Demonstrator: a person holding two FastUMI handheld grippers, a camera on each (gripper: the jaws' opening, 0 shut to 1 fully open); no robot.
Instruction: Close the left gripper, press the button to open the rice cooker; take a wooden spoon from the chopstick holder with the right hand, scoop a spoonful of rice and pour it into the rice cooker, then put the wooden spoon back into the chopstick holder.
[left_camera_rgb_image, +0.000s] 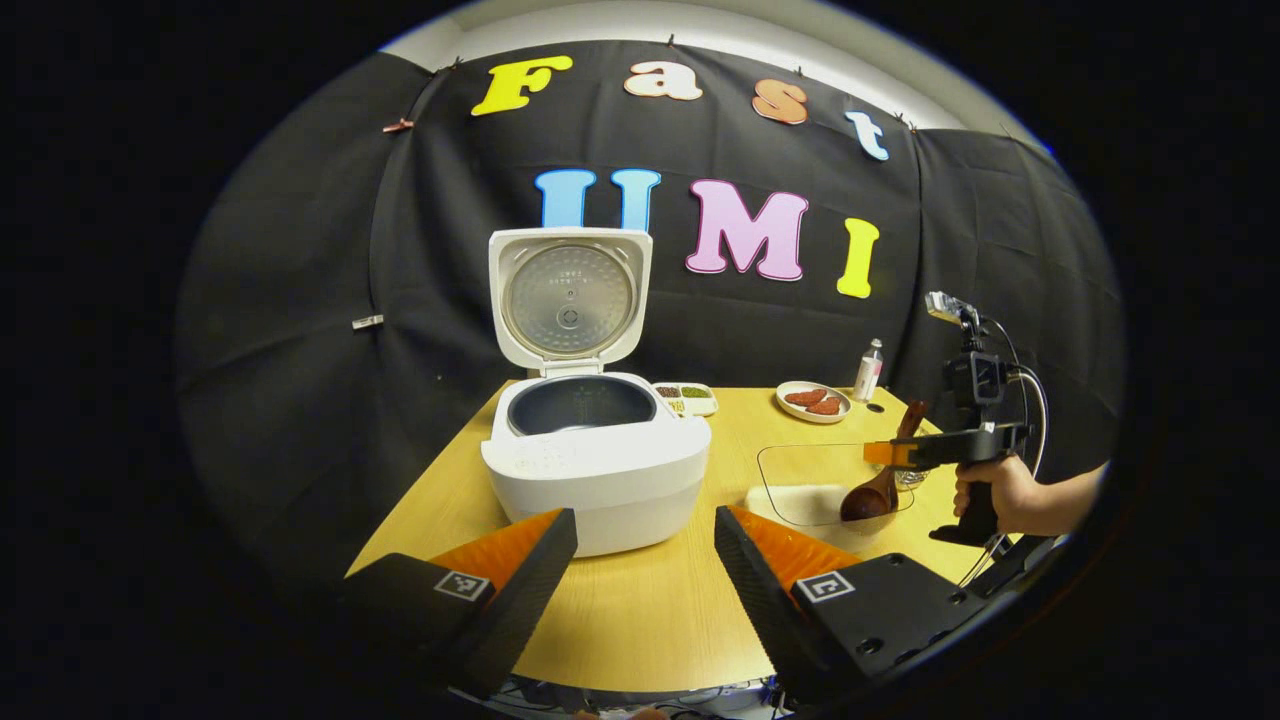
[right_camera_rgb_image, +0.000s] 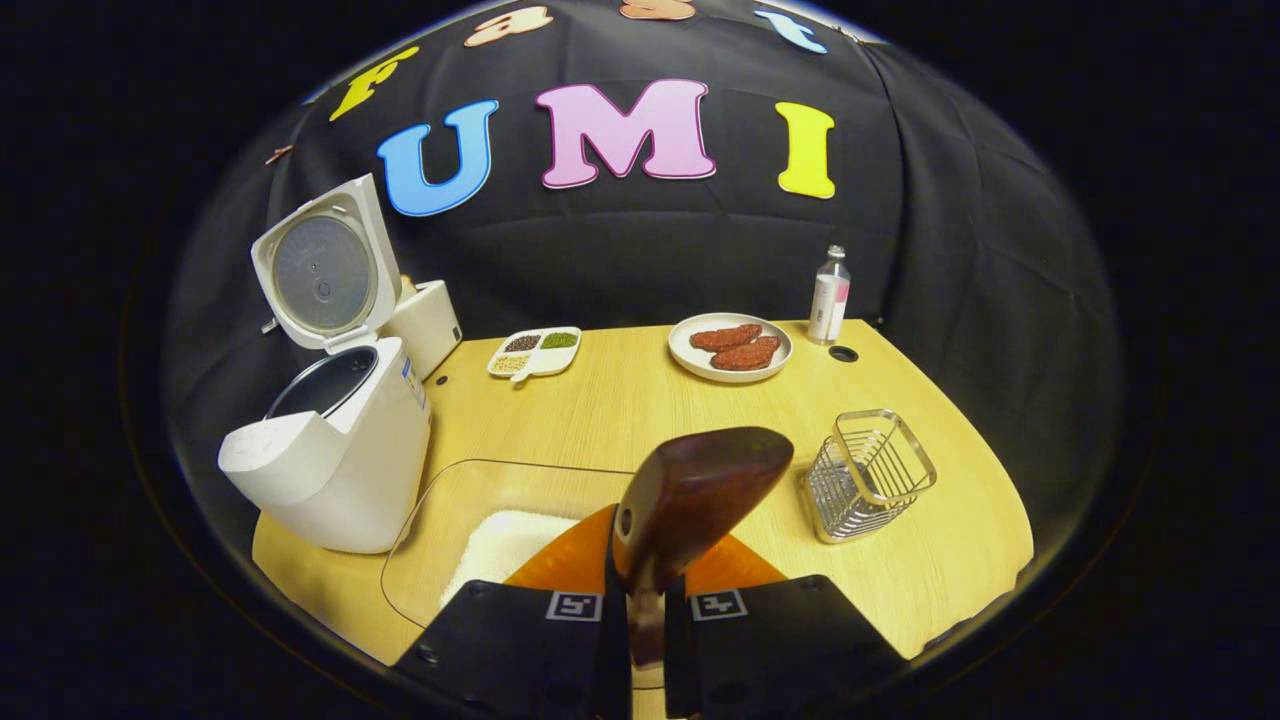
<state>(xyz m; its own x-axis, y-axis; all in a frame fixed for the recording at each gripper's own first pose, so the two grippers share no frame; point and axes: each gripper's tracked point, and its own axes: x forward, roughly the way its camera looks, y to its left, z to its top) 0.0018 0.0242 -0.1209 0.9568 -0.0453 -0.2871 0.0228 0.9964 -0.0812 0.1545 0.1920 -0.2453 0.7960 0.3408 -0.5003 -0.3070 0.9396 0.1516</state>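
Note:
The white rice cooker stands with its lid up and its dark inner pot showing. My left gripper is open just in front of the cooker, holding nothing. My right gripper is shut on the handle of the dark wooden spoon. The spoon's bowl hangs low inside the clear container with white rice; whether it touches the rice I cannot tell. The wire chopstick holder stands empty to the right of the spoon.
At the back of the wooden table are a plate of reddish food, a small bottle and a divided dish of grains. A hand holds the right gripper.

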